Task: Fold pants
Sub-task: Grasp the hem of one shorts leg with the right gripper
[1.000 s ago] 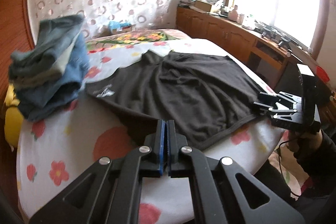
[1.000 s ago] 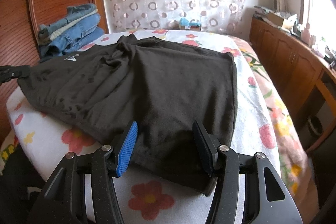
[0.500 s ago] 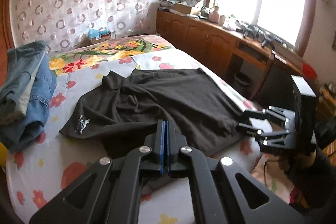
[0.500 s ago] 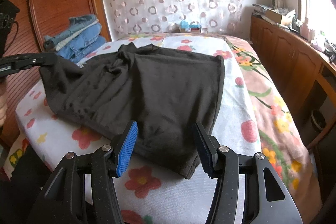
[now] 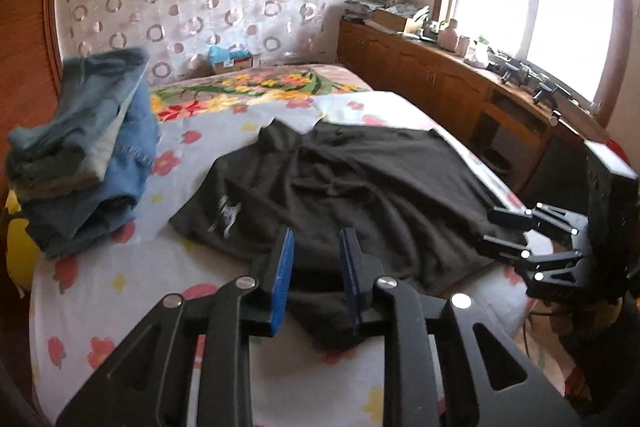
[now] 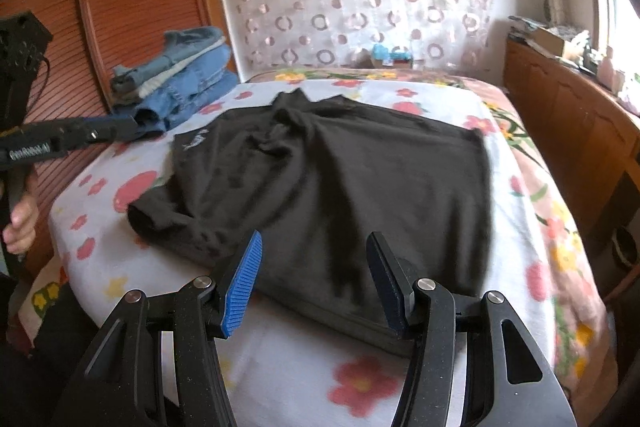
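A black garment (image 5: 352,187) with a small white logo lies spread flat on the flowered bed; it also shows in the right wrist view (image 6: 340,187). My left gripper (image 5: 316,275) is open and empty, just above the garment's near edge. My right gripper (image 6: 316,279) is open and empty over the garment's near hem. The right gripper also shows in the left wrist view (image 5: 508,231) at the garment's right corner. The left gripper also shows in the right wrist view (image 6: 80,137), off the bed's left side.
A stack of folded jeans (image 5: 84,147) sits at the bed's left, by a wooden headboard (image 6: 132,7). A low wooden cabinet (image 5: 440,95) with clutter runs under the window on the right. A small box (image 5: 232,61) stands at the far end by the curtain.
My left gripper has opened and let go of the garment's left edge, which has dropped flat on the bed. The right gripper stays open near the hem.
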### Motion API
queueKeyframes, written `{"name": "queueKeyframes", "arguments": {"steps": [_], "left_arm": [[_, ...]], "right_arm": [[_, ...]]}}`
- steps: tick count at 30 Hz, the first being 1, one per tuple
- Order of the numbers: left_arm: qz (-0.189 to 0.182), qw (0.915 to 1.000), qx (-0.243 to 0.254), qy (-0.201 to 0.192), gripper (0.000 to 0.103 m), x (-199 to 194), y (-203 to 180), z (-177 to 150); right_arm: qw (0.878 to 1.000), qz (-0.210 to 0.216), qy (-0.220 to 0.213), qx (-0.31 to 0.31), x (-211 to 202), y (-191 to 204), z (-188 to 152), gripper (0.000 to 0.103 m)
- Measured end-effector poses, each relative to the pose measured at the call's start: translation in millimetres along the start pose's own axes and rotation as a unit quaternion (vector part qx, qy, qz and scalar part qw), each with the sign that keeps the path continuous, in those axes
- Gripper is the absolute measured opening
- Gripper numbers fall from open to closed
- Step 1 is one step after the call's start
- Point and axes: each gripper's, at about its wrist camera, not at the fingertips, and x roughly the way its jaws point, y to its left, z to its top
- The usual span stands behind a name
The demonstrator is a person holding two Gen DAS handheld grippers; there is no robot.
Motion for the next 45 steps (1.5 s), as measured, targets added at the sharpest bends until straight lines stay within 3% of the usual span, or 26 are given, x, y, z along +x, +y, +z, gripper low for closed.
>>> {"name": "queueKeyframes", "arguments": {"steps": [13,21,28,31,37,45], "left_arm": [[-0.005,0.999,-0.014,0.042,0.022,22,28,-36],[0.015,0.9975,-0.025,0.065,0.022,35,45,-52],[0.02,0.9983,-0.014,0.053,0.028,30,46,-59],[0.016,0.9987,-0.017,0.046,0.034,28,47,-62],[0.016,0.9993,-0.016,0.03,0.037,25,45,-66],[0.041,0.9985,0.008,0.035,0.037,27,36,-63]], "right_arm": [[0.998,0.055,0.025,-0.016,34,52,23,0.047],[0.997,0.057,0.05,-0.031,50,73,22,0.043],[0.995,0.057,0.068,-0.044,61,86,15,0.04],[0.995,0.057,0.075,-0.042,66,86,11,0.035],[0.994,0.069,0.071,-0.036,66,82,11,0.008],[0.997,0.063,0.028,-0.039,51,80,21,0.001]]}}
